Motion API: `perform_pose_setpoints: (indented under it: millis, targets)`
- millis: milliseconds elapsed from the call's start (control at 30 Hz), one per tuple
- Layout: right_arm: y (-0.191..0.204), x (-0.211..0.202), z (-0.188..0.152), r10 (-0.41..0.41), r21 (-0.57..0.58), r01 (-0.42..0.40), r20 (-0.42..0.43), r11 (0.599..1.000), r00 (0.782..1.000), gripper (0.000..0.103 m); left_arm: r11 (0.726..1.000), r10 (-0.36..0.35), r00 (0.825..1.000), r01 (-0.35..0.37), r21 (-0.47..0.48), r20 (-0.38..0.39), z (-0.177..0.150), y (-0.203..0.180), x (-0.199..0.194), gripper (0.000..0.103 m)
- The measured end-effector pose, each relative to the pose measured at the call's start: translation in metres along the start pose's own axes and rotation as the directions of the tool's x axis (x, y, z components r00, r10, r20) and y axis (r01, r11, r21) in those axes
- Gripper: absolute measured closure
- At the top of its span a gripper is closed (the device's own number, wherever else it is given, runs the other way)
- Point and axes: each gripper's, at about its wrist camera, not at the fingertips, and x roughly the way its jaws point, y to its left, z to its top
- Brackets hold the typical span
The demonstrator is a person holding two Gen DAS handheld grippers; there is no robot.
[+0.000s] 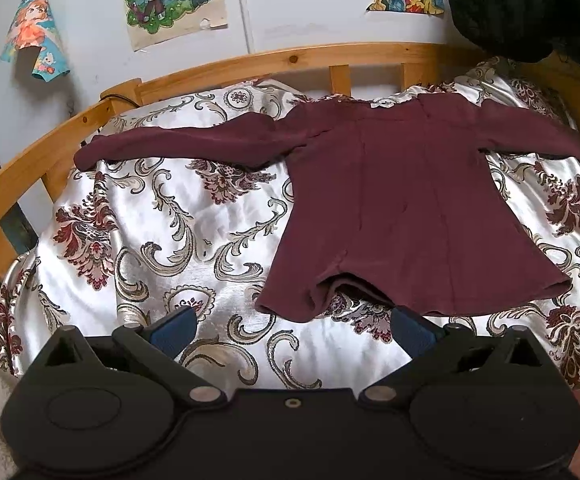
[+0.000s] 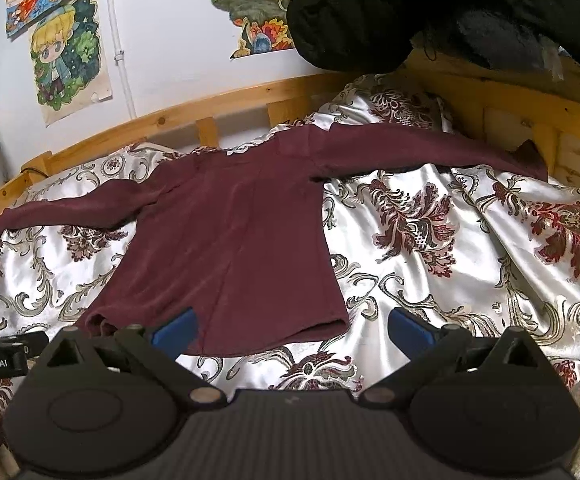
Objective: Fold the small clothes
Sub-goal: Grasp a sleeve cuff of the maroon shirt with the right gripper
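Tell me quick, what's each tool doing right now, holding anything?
Left tool: open, empty, above the maroon top's hem.
Right tool: open, empty, at the hem's right corner.

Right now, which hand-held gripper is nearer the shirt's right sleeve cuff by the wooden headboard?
Right. The right hand-held gripper sits at the hem's right corner, below that cuff; the left hand-held gripper is off the hem's left corner.

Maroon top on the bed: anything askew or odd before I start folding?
Mostly fine: the maroon top lies spread flat, sleeves out. Its hem near the left corner is rucked up, showing the bedspread beneath. The far sleeve cuff rides up against the wooden bed frame.
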Motion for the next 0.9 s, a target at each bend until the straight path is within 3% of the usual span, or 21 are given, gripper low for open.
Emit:
perform_pose_setpoints:
  millis: [333,567,667,767,900]
  targets:
    - [-0.001,-0.004,0.017,0.021,0.035,-0.021,0.022,0.999,1.000,0.000,1.000,-0.016,1.000,0.016,0.020,-0.010,0.022,-0.009,0.002,0.000]
    - [-0.020,-0.004,0.063,0.038,0.089,-0.043,0.060,0.995,0.997,0.000,0.997,-0.064,0.998,0.065,0.028,-0.028,0.079,-0.012,0.016,0.000]
    - [-0.046,-0.003,0.099,0.043,0.159,-0.058,0.094,0.986,0.995,0.000,0.993,-0.089,0.995,0.092,0.079,-0.044,0.112,-0.015,0.029,0.000]
    - [-0.085,0.006,0.138,0.066,0.276,-0.082,0.069,0.958,0.995,0.000,0.988,-0.129,0.990,0.132,0.076,-0.052,0.140,-0.013,0.044,0.000]
    - [-0.139,0.033,0.174,-0.041,0.333,0.013,0.078,0.943,0.996,0.000,0.990,-0.122,0.992,0.120,0.074,0.033,0.160,-0.016,0.071,0.000]
